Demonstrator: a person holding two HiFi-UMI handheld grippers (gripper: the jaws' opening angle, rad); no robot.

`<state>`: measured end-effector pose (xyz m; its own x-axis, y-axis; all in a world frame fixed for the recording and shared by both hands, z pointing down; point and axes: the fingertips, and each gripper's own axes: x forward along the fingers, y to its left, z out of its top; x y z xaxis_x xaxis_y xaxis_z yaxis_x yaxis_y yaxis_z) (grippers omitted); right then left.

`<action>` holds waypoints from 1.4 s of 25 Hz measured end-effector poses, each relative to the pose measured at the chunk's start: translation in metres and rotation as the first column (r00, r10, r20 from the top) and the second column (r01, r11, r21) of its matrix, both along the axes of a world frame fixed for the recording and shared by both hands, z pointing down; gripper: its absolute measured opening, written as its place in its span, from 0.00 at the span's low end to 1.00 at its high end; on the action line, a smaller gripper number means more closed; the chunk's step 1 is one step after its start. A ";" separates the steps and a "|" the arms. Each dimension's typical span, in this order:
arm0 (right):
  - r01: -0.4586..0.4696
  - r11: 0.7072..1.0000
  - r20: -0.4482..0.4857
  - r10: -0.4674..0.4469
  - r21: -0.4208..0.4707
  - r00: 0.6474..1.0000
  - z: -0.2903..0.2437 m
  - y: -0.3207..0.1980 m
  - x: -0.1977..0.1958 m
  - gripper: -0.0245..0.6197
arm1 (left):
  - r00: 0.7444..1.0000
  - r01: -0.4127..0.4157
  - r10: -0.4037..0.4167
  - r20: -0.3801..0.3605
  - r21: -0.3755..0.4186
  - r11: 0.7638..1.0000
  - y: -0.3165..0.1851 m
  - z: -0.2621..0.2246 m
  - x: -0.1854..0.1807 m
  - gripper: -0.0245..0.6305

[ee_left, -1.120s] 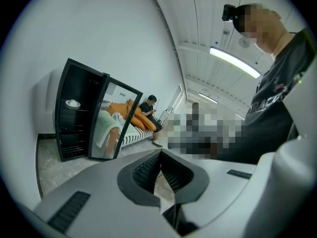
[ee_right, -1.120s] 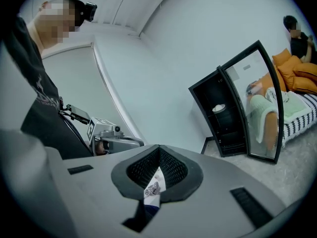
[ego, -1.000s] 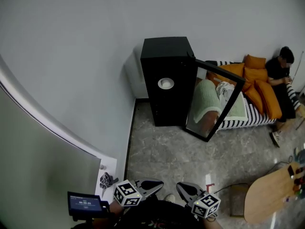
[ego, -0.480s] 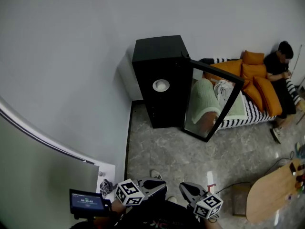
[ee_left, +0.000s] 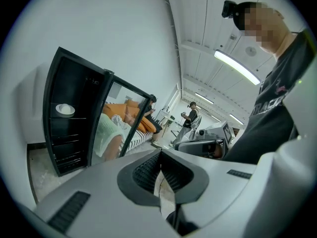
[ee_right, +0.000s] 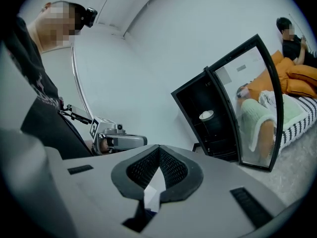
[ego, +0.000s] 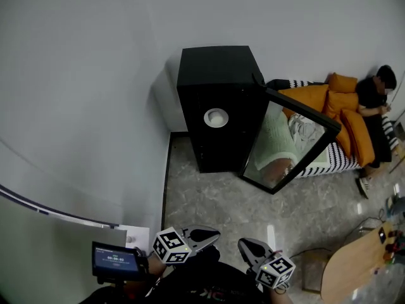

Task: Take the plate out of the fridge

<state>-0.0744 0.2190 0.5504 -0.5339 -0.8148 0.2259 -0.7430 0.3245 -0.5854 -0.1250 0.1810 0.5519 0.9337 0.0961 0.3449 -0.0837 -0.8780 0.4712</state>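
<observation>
A person [ego: 370, 100] sits on the striped sofa [ego: 332, 162] beside orange cushions [ego: 345, 100].

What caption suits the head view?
White plate inside the open black fridge; left gripper and right gripper, both shut and empty, well short of it.

The head view looks steeply down from high up: the fridge [ego: 215, 68] is far off at upper centre, with the left gripper [ego: 210, 235] and right gripper [ego: 244, 245] close at the bottom edge. Each gripper view looks low along its own jaws. Both share that fridge, which is mid-left in the left gripper view and mid-right in the right gripper view.
</observation>
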 end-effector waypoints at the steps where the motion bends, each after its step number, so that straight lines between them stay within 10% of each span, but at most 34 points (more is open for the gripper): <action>1: 0.001 1.000 0.003 -0.001 -0.003 1.000 -0.001 -0.011 -0.001 0.04 | 1.000 -0.001 0.001 -0.004 -0.001 1.000 -0.010 -0.002 -0.001 0.04; 19: 0.203 0.978 -0.119 -0.207 -0.041 0.971 -0.005 -0.148 -0.048 0.04 | 0.977 0.193 -0.197 -0.084 -0.051 0.980 -0.136 0.004 -0.043 0.04; 35: 0.357 0.932 -0.066 -0.360 -0.061 0.931 0.003 -0.251 0.052 0.04 | 0.896 0.441 -0.444 -0.007 -0.113 0.890 -0.250 0.024 0.043 0.04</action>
